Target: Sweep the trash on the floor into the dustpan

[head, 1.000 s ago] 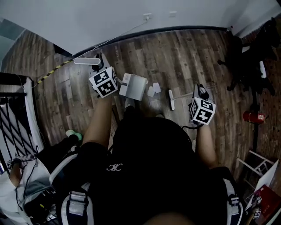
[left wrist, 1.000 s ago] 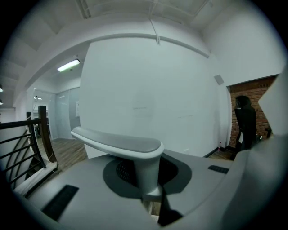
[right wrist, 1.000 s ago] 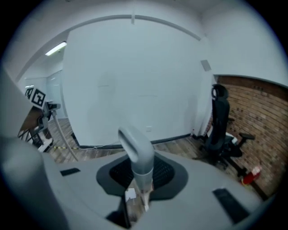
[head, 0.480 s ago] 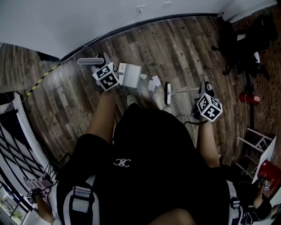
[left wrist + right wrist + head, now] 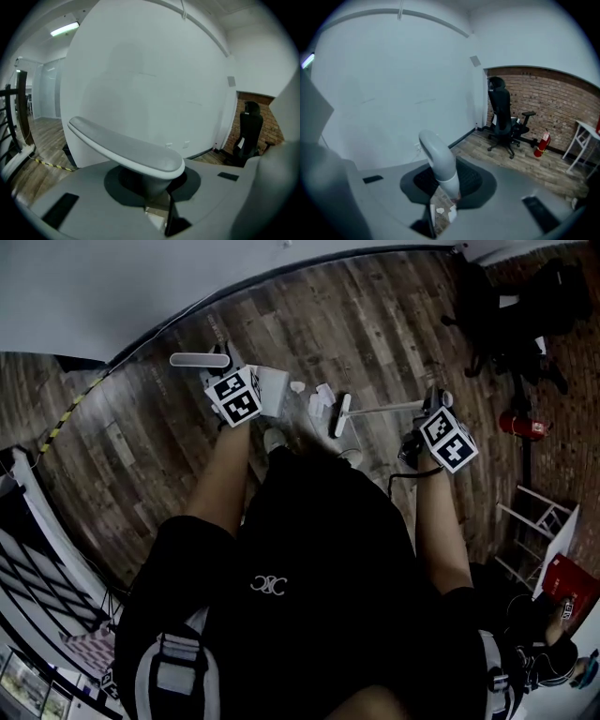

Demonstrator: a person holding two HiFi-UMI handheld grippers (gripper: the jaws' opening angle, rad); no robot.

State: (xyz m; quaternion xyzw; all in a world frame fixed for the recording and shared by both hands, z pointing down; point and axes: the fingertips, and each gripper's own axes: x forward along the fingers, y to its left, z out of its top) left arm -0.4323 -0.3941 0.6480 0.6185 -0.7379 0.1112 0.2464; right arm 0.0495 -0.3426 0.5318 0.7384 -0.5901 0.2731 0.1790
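Floor scene from above. The fingers of the left gripper [image 5: 221, 369] are closed on the grey dustpan handle [image 5: 126, 146]. By it the white dustpan [image 5: 272, 390] is held low over the wooden floor [image 5: 375, 324], its open side apparently turned toward the person's right; whether its lip touches the boards cannot be told. The fingers of the right gripper [image 5: 433, 411] are clamped on the broom handle [image 5: 438, 161], and the stick [image 5: 386, 410] is seen to run leftward from it to the broom head [image 5: 343, 415]. The trash [image 5: 322, 397], a few white paper scraps, is found on the floor between dustpan and broom head, one scrap just beside the pan and the rest just beside the head. The head's long axis is set across the stick, roughly parallel to the pan's mouth. The coming stroke is therefore judged to be a leftward push by the right gripper, with the pan merely steadied by the left.
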